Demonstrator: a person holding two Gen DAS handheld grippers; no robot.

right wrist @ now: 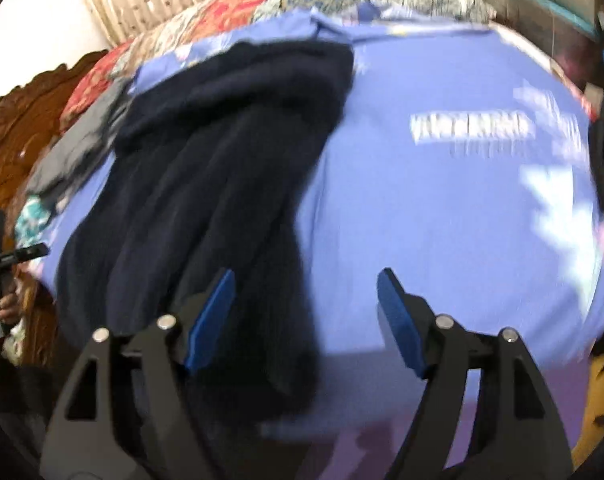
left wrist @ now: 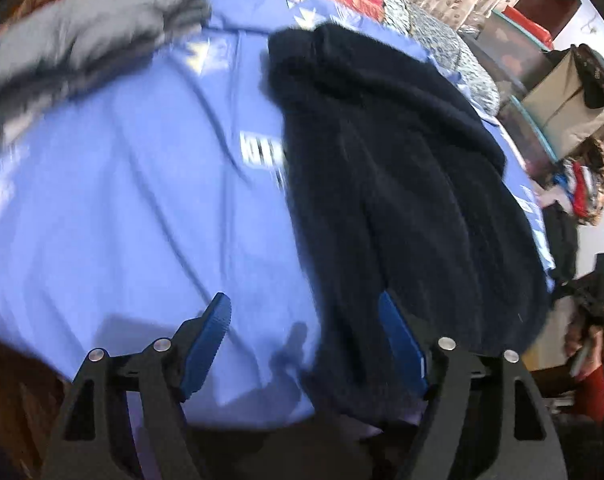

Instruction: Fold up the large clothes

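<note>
A dark navy fleece garment (left wrist: 402,184) lies lengthwise on a blue sheet (left wrist: 141,208) with white print. In the left wrist view it fills the right half. In the right wrist view the garment (right wrist: 205,184) lies at the left, on the sheet (right wrist: 442,220). My left gripper (left wrist: 304,312) is open and empty above the garment's near left edge. My right gripper (right wrist: 306,284) is open and empty above the garment's near right edge. Both views are blurred.
A grey garment (left wrist: 81,36) lies at the far left on the sheet, also seen in the right wrist view (right wrist: 77,152). Patterned quilts (right wrist: 229,4) and curtains stand behind. A carved wooden headboard (right wrist: 17,128) is at the left. Boxes and clutter (left wrist: 562,92) are at the right.
</note>
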